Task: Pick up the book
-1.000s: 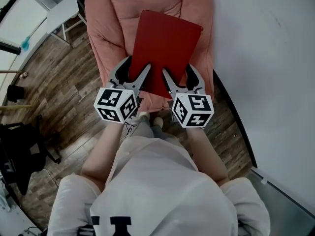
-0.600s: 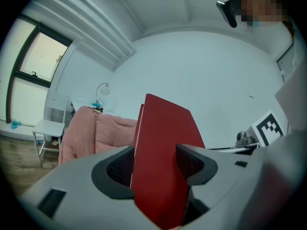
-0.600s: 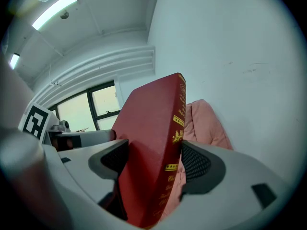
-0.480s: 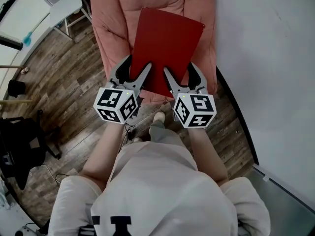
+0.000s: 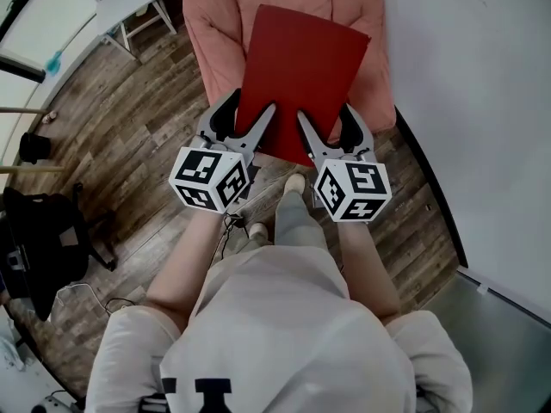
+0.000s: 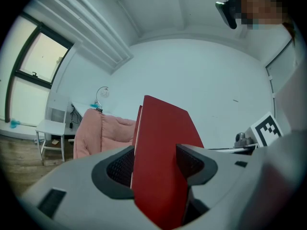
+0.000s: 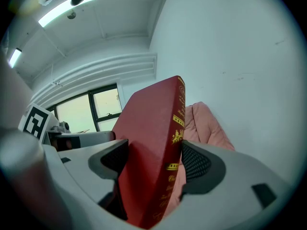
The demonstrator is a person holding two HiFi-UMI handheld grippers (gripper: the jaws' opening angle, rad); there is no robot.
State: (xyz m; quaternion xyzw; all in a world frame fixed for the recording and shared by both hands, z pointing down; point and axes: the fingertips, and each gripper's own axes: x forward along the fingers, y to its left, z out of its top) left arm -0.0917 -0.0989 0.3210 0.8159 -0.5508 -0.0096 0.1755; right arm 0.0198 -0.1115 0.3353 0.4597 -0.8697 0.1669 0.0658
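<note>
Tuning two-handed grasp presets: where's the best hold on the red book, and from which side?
Take the near short edge, coming from the person's side, one gripper per corner with the jaws across the covers. The book is flat, thin and wide, so a single hold would probably let it swing. It is held this way now: left gripper on the page-edge side, right gripper over the gold-printed spine.

Book [image 5: 301,67] drawn back — past cushion [image 5: 219,33] edge.

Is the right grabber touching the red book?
Touching. In the right gripper view, the red book stands between the jaws of the right gripper, and both jaws press against its sides.
</note>
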